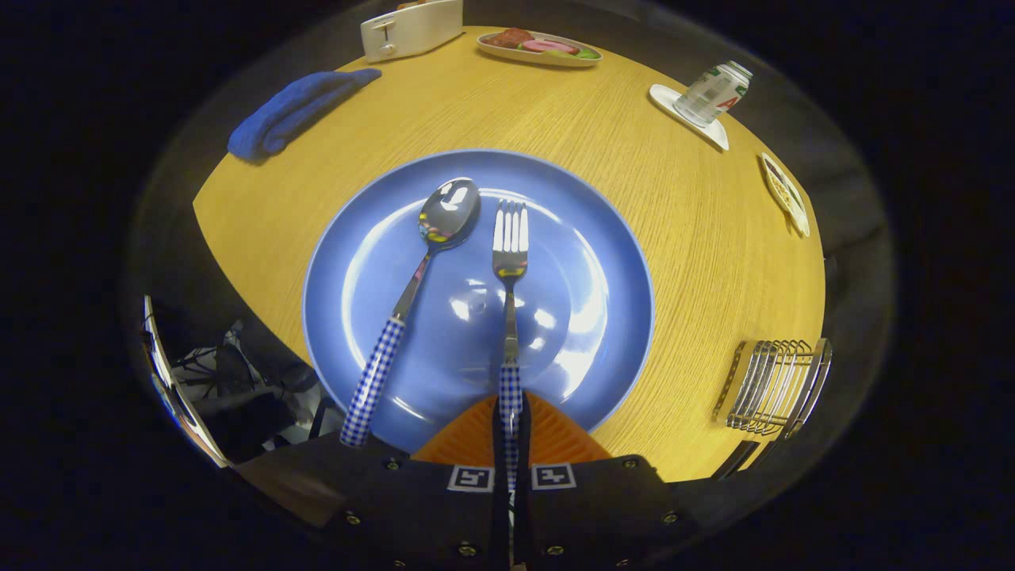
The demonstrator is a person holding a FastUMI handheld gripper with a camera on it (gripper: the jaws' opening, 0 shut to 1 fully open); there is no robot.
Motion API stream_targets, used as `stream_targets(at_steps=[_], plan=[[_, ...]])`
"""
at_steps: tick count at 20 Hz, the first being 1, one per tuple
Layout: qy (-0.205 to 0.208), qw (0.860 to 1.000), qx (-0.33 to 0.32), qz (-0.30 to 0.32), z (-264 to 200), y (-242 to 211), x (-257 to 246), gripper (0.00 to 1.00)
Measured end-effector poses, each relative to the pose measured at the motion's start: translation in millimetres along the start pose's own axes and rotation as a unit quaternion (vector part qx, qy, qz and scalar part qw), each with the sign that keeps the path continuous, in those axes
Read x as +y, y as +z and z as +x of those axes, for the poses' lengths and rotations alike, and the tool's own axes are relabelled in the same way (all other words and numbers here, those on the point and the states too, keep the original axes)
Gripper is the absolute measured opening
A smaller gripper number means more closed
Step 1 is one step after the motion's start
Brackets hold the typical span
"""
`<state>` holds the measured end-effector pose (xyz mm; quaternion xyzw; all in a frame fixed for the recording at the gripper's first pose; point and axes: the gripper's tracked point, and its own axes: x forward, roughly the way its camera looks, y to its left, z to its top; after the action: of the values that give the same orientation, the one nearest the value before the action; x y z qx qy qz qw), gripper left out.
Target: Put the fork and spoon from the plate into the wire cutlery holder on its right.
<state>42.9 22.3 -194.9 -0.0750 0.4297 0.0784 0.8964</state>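
A blue plate (603,262) lies on the wooden table just ahead of my fingers. On it rest a spoon (412,293) and a fork (510,270), both with blue-and-white checked handles, tines and bowl pointing away from me. My gripper (510,424) is shut on the fork's handle end, with both fingers pressed against it at the plate's near rim. The spoon lies free to the left of the fork, its handle overhanging the plate's near edge. The wire cutlery holder (773,387) stands on the table to the right of the plate.
A folded blue cloth (293,111) lies beyond the plate to the left. At the far side stand a white toaster (408,30) and a dish of food (539,46). A can (714,93) on a white coaster and a small dish (785,194) sit along the right edge.
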Motion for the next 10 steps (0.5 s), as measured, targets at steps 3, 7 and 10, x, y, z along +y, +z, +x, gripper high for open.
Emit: stream_targets(at_steps=[3,7,10], plan=[[0.004,1.000,0.007,-0.012,-5,-2,-4,0.03],[-0.007,0.999,0.013,-0.035,-33,-3,-23,0.03],[-0.017,0.998,0.018,-0.054,-64,-6,-44,0.03]])
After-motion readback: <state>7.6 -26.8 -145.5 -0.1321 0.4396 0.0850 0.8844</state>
